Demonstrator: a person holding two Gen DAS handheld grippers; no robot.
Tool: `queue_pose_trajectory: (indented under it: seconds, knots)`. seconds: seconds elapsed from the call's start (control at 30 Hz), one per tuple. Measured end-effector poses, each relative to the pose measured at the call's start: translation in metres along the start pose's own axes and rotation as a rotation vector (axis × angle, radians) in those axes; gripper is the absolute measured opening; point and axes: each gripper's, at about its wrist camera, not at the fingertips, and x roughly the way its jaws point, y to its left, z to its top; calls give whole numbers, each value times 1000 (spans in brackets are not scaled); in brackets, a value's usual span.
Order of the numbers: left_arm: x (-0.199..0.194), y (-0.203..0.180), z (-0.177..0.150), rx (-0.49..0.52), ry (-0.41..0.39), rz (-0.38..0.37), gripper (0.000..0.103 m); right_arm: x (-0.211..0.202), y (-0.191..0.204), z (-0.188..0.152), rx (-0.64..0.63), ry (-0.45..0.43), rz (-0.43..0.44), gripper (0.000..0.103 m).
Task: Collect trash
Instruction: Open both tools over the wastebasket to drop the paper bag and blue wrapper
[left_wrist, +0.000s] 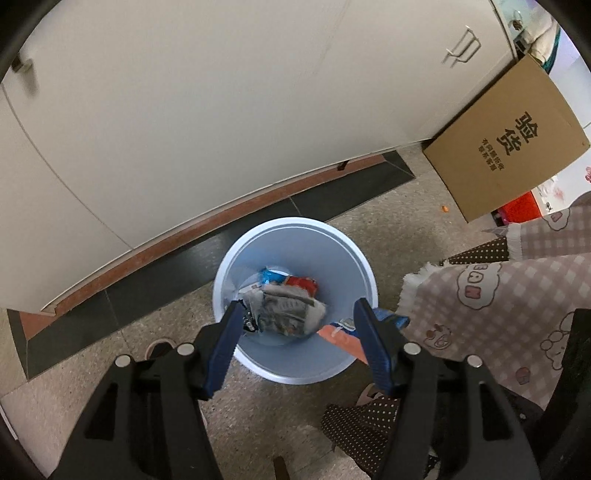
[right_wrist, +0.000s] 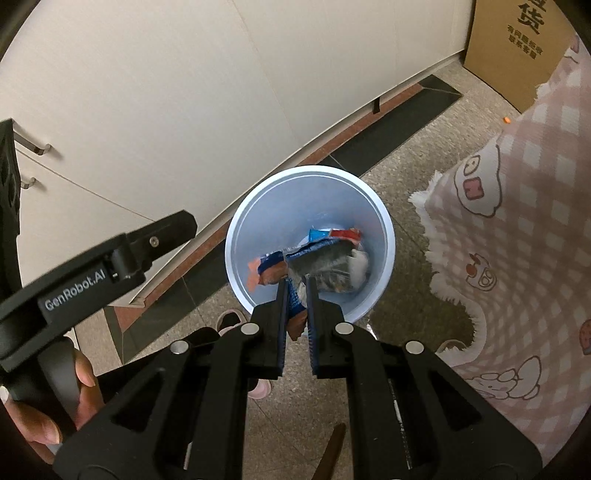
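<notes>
A light blue trash bin (left_wrist: 291, 222) stands on the floor and holds several wrappers. My left gripper (left_wrist: 297, 317) hangs open right above it, with nothing pressed between its pads. Below the gap a crumpled grey wrapper (left_wrist: 288, 310) lies blurred inside the bin. My right gripper (right_wrist: 295, 295) is shut on an orange and blue wrapper (right_wrist: 271, 267), which hangs over the near side of the bin (right_wrist: 306, 170). That same wrapper (left_wrist: 340, 338) shows at the bin's right edge in the left wrist view. A red and blue packet (right_wrist: 332, 234) lies deeper in the bin.
White cabinet doors (left_wrist: 184, 129) with a dark plinth stand behind the bin. A cardboard box (left_wrist: 509, 144) leans at the right. A pink checked cloth (right_wrist: 517, 240) hangs close on the right. A hand (right_wrist: 44, 406) holds the other gripper's handle. A pink slipper (right_wrist: 231, 319) is near the bin.
</notes>
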Motion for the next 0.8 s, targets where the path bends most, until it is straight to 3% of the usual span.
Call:
queue_pose_trajectory:
  seconds: [0.4,0.43,0.57,0.8]
  knots:
    - [-13,19,-1,-61,4,-25,65,-10,15,18,-34,-54,-6,12]
    - [-16,20,-1,-71,-2,-28,65,-11,15,20,-32,-58,-3,13]
    - [-26,21,1,-80,-26,-23,68,-17,15,23,-17,-74,-24,44]
    - [-51,22,0,-81,-58,-36,70,-44,20,20,-19,-128,-62,45]
